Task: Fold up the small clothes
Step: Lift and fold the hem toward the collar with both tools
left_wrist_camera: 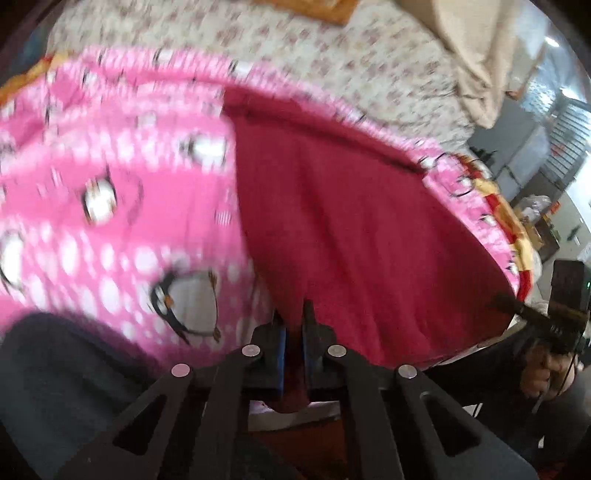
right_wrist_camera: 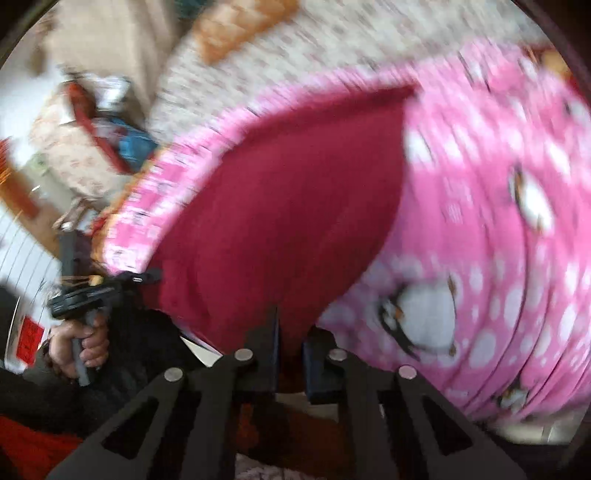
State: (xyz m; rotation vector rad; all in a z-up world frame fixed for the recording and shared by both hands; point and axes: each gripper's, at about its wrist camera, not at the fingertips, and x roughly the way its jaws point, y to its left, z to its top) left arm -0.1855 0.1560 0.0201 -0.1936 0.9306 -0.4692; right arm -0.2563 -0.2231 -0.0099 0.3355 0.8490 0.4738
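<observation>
A dark red garment (left_wrist_camera: 351,229) lies spread over a pink penguin-print blanket (left_wrist_camera: 110,192) on the bed. My left gripper (left_wrist_camera: 293,325) is shut on the red garment's near edge, cloth bunched between its jaws. In the right wrist view the same red garment (right_wrist_camera: 288,199) lies on the pink blanket (right_wrist_camera: 498,221). My right gripper (right_wrist_camera: 291,339) is shut on the garment's near edge. The right gripper also shows in the left wrist view (left_wrist_camera: 517,308) at the garment's right corner. The left gripper shows in the right wrist view (right_wrist_camera: 147,277) at the left corner. Both views are blurred.
A floral bedsheet (left_wrist_camera: 295,44) lies beyond the blanket, with an orange cushion (right_wrist_camera: 240,26) at the far side and a beige curtain (left_wrist_camera: 472,55) beyond. Clutter and bags (right_wrist_camera: 96,122) stand beside the bed. Dark cloth (left_wrist_camera: 59,376) lies near me at the left.
</observation>
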